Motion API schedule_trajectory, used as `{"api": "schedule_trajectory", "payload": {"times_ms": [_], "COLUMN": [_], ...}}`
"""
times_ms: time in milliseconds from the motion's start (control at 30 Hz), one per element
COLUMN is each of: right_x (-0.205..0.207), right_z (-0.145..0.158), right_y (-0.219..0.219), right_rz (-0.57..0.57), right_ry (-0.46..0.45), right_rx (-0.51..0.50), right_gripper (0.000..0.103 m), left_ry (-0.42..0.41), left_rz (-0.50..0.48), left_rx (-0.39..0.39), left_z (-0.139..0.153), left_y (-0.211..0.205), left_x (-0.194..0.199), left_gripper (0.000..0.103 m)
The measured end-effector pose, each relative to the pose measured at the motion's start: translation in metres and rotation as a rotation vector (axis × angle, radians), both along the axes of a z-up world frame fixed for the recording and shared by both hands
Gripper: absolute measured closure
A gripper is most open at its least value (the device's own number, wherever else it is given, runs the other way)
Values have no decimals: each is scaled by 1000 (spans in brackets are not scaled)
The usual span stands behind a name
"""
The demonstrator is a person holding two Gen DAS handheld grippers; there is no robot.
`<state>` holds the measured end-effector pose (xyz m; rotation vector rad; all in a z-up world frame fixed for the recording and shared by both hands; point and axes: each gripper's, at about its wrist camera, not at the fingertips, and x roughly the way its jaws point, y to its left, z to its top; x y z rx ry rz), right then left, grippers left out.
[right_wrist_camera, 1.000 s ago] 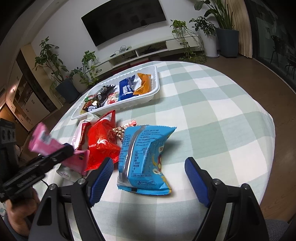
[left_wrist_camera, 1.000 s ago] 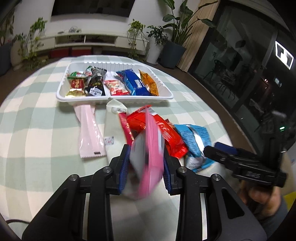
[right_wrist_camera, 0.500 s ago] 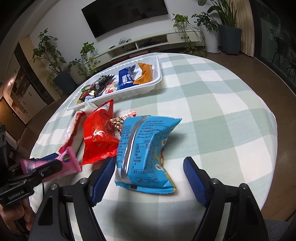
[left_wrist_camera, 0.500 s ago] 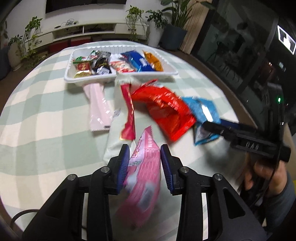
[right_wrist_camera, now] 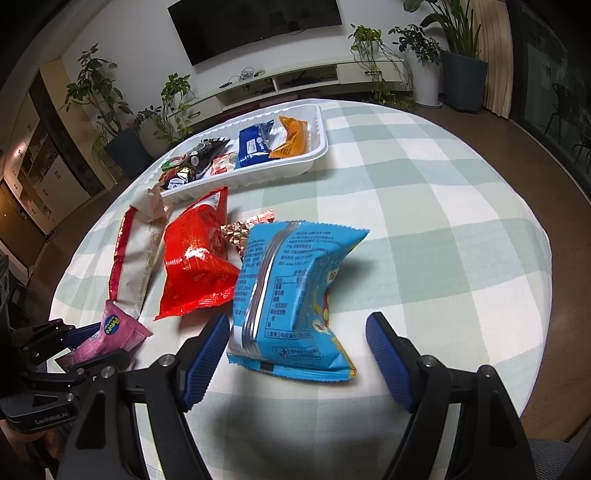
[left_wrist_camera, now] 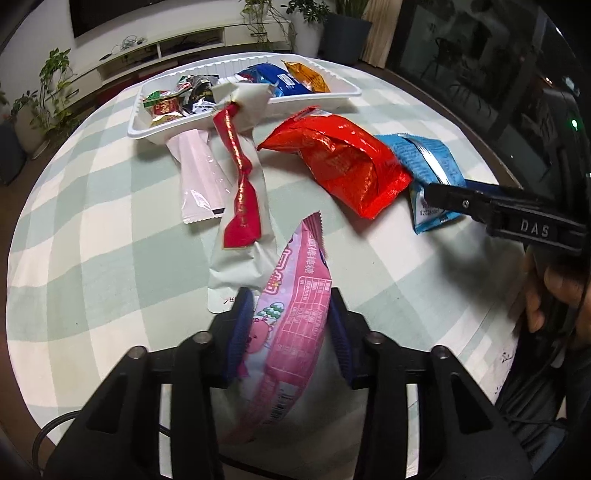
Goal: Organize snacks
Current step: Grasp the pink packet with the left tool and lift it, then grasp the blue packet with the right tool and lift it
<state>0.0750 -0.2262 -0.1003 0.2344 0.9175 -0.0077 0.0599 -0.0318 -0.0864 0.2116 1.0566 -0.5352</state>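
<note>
Wall-mounted TV (right_wrist_camera: 255,26), low white console (right_wrist_camera: 295,83), potted plants (right_wrist_camera: 454,48), wood floor (right_wrist_camera: 546,155)

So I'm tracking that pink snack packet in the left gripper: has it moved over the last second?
Yes. The pink packet, in the left gripper, has come down toward the tablecloth.

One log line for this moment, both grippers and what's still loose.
left gripper: shut on pink packet | right gripper: open, around blue bag | red bag: on table | tray: partly filled
</note>
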Motion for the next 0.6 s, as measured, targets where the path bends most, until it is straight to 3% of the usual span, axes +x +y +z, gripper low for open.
{"api": "schedule_trajectory", "payload": {"times_ms": [233,600], "right_x": [4,27], "right_z": [4,1], "right_y": [-4,0], "right_rz": [-15,-3], "right_ry": [13,65], "right_rx": [-7,-52], "right_gripper": [24,24], "left_ry": [4,33], "left_rz": [-12,37], "left_rx": [-33,-184], "left_z": [2,5], "left_y": [2,28], "left_x": [-3,-20], "left_gripper": [78,78]}}
